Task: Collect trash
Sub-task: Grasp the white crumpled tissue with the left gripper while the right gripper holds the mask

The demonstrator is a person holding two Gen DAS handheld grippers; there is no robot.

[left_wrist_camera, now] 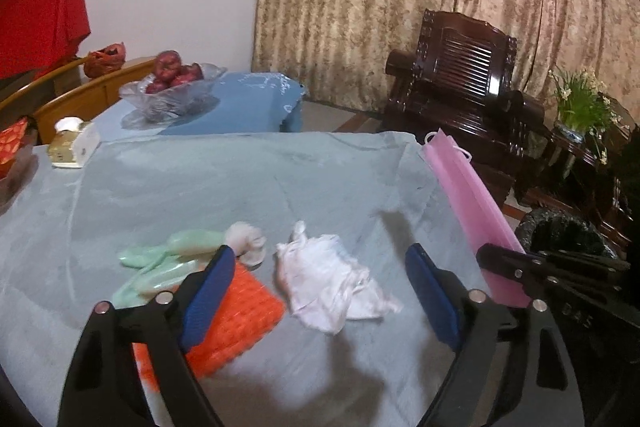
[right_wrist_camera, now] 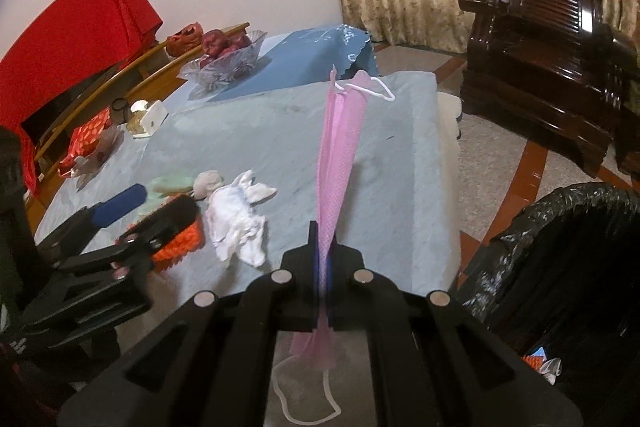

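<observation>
Pink mask [right_wrist_camera: 334,163] pinched flat in my right gripper [right_wrist_camera: 322,267], carried toward the bin [right_wrist_camera: 560,255] at its right for dropping; left gripper [left_wrist_camera: 320,291] spread wide, empty, straddling the tissue [left_wrist_camera: 328,287] just ahead, which I judge next.

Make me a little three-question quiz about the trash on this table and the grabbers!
1. True or false: the right gripper is shut on the pink face mask.
2. What lies between the open fingers of the left gripper? A) crumpled white tissue B) an apple C) a flower
3. Fill in: the black-lined trash bin stands on the ____, beside the table.

Key: 1 true; 2 A; 3 floor.
</observation>
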